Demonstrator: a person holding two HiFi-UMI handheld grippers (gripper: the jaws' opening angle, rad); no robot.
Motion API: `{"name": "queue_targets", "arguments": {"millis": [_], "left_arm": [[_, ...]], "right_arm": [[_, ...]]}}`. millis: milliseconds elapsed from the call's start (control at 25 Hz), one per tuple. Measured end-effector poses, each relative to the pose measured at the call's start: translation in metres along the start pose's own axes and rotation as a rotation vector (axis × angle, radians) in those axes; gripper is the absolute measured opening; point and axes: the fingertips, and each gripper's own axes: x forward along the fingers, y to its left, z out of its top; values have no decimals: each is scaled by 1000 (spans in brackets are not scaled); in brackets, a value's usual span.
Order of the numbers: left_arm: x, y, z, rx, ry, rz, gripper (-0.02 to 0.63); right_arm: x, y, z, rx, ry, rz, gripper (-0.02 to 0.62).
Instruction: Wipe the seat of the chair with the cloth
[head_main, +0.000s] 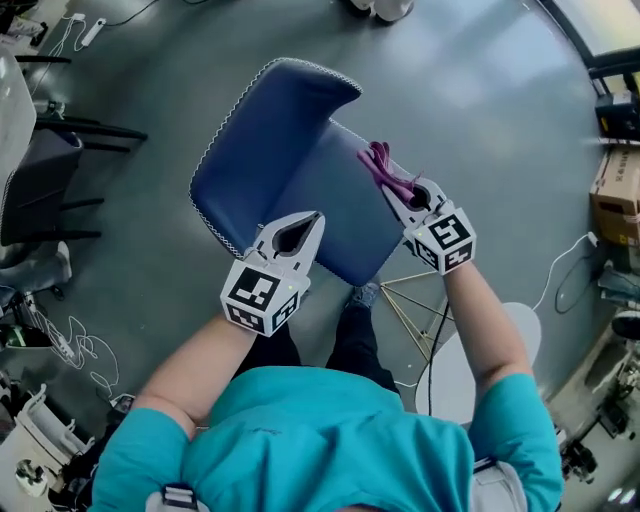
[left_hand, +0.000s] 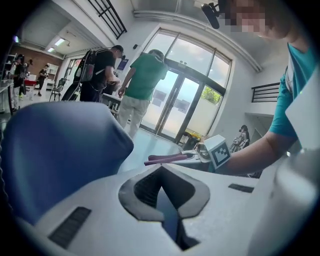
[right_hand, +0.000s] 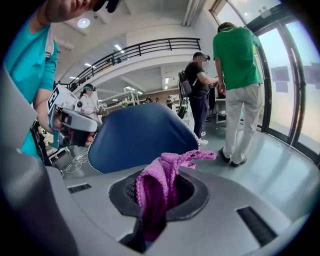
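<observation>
While the right tongs (head_main: 392, 190) are pinching a nubbly purple cloth (right_hand: 159, 186) over the padded blue seat (head_main: 325, 195), the left tongs (head_main: 317, 220) are pressing together, empty.

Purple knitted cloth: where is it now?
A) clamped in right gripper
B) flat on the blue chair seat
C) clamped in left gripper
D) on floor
A: the right gripper view shows the purple knitted cloth pinched in the jaws of the right gripper, its end sticking out past them.

The left hand-held gripper (head_main: 315, 222) hides the near edge of the chair (head_main: 335, 195).
</observation>
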Motion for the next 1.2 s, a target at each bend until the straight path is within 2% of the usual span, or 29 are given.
{"name": "queue_targets", "arguments": {"millis": [320,480,800,920,1200], "left_arm": [[32,49,-46,-4,41,44,-13],[39,51,-59,-5,56,34,-14],[44,66,-65,-50,75,-1,-14],[52,69,-63,-13,55,-20,-14],[57,65,-67,-38,63,-28,-14]], "right_arm": [[116,-25,-61,-95,98,36,54],[173,-42,-84,-191,162,45,54],[273,-63,-103,-396,270,26,54],[293,-68,-120,-469,317,37,55],[290,-60,-143,-589,371,98,55]]}}
